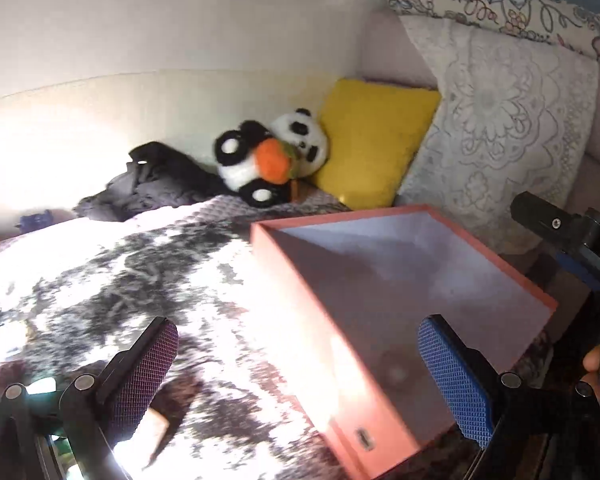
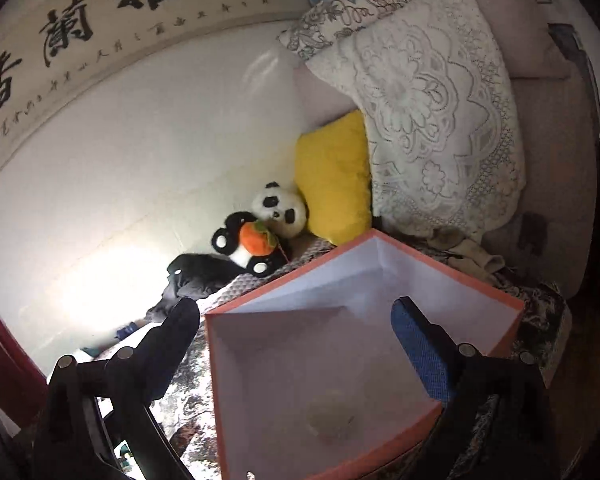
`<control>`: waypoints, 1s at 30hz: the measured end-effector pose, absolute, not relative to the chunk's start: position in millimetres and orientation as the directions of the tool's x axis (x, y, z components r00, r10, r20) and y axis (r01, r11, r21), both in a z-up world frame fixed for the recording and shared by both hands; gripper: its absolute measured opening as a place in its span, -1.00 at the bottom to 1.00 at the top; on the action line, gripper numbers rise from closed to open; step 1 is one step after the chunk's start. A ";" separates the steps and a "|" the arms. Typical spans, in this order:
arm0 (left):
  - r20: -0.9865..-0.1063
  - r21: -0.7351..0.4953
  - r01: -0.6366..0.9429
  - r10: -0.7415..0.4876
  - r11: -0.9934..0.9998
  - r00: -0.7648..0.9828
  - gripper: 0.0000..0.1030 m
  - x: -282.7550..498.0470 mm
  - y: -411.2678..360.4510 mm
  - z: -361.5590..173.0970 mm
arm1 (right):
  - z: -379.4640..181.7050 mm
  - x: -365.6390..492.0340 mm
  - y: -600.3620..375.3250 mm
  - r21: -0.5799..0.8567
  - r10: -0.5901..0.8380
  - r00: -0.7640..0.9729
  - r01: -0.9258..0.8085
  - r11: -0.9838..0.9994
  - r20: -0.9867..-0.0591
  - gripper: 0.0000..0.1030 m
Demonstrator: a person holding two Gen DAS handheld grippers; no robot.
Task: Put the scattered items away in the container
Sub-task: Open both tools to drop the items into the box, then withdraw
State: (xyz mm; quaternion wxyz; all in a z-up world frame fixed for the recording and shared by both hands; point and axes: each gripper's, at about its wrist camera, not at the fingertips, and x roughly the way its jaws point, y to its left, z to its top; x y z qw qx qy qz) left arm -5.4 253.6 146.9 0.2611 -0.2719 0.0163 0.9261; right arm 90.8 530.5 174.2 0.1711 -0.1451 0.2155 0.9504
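Both tongs gape wide, empty. Right gripper point(image 2: 296, 344) hangs over the open salmon-pink cardboard box point(image 2: 452, 276); left gripper point(image 1: 300, 376) straddles its near-left wall, box lying right of it.

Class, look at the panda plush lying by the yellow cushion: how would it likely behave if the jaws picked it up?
The panda plush looks fluffy, so it probably squashes and flops rather than staying stiff. It seems light for its bulk. Its fuzzy fur should grip, not slip; slumped against the yellow cushion, it is unlikely to roll.
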 end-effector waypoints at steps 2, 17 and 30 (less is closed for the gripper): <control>-0.523 -0.084 -0.425 0.403 -0.901 -0.751 0.93 0.5 209.2 140.8 | 177.6 86.1 489.2 0.324 0.212 -0.913 -0.330 -0.886 -0.349 0.92; -0.716 -0.143 0.002 0.102 -0.990 -0.691 0.93 -14.0 -68.1 14.9 | 44.4 -2.4 239.1 0.120 -0.110 -0.673 0.032 -0.992 -0.732 0.88; -0.770 -0.115 -0.014 0.098 -0.993 -0.631 0.93 -66.3 -47.8 -21.6 | -8.7 -67.3 278.1 0.273 -0.139 -0.565 -0.160 -0.948 -0.813 0.88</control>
